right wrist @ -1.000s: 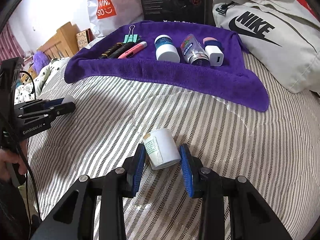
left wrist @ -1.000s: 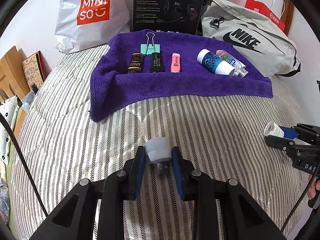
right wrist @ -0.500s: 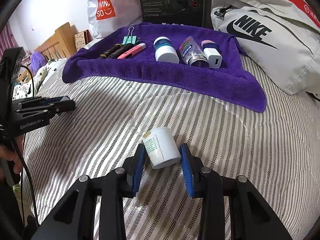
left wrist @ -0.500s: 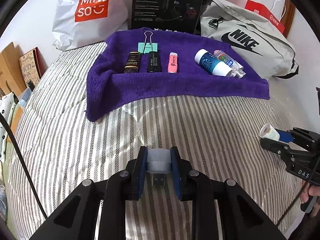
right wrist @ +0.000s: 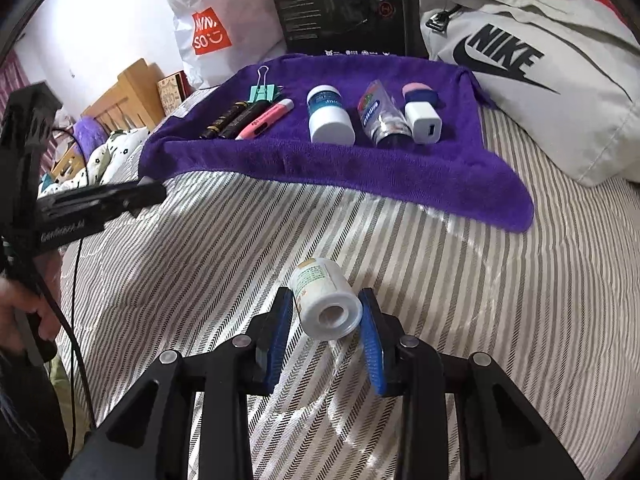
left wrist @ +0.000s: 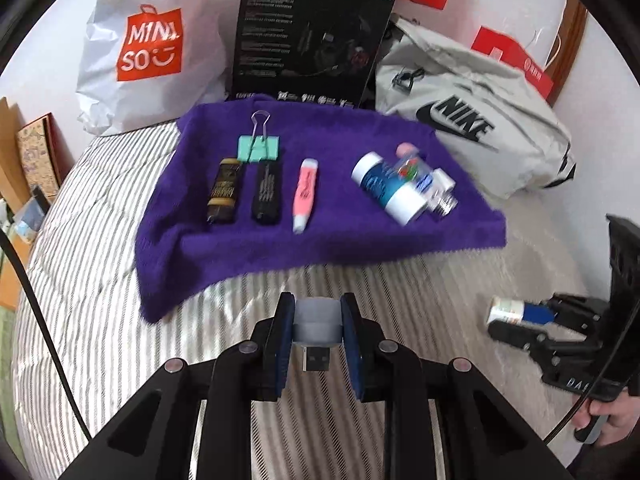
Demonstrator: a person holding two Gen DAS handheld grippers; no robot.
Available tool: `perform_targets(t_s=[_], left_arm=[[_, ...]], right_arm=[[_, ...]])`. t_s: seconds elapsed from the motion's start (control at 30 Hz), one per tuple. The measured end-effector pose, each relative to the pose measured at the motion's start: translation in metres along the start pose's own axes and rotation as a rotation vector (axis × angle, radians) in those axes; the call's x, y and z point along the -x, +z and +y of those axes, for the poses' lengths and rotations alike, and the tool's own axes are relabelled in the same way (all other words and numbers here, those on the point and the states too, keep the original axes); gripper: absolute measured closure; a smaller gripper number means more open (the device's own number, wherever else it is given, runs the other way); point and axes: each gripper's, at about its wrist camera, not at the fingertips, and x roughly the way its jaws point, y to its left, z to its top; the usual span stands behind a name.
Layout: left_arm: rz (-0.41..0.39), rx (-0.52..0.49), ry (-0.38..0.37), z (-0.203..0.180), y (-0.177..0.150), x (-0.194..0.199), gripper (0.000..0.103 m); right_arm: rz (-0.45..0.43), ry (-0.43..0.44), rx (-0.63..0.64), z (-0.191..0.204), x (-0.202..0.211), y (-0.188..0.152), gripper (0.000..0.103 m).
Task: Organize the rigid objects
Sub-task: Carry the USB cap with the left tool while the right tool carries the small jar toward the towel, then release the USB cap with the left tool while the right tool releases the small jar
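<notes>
Left wrist view: left tool [left wrist: 316, 326] clamped on a grey USB adapter [left wrist: 317, 320], bottom centre, above the striped bed [left wrist: 100, 300]. Right wrist view: right tool [right wrist: 326, 320] closed on a white bottle [right wrist: 326, 304], bottom centre. Sorted items already line the purple towel [left wrist: 320, 240] in the upper frame; by appearance, these two remain to be placed.

A white Miniso shopping bag [left wrist: 152, 56], a black headset box [left wrist: 308, 40] and a grey Nike bag [left wrist: 472, 120] line the wall behind a striped bedspread [left wrist: 100, 280]; red paper bags [left wrist: 512, 60] stand behind them, while a wooden bed frame [right wrist: 128, 96] and a patterned box [left wrist: 36, 152] sit to the left
</notes>
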Motion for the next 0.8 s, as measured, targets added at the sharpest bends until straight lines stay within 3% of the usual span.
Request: perform_targets(t_s=[0.43,0.8], left_arm=[[0.014,0.003,-0.028,0.003,0.056,-0.030,0.080],[0.081,-0.028,-0.048,-0.003,0.077,-0.084,0.080]], right_arm=[[-0.027,0.112,-0.035,-0.014,0.012,0.038,0.069],[-0.037,0.108,-0.053,-0.047,0.008,0.086,0.069]])
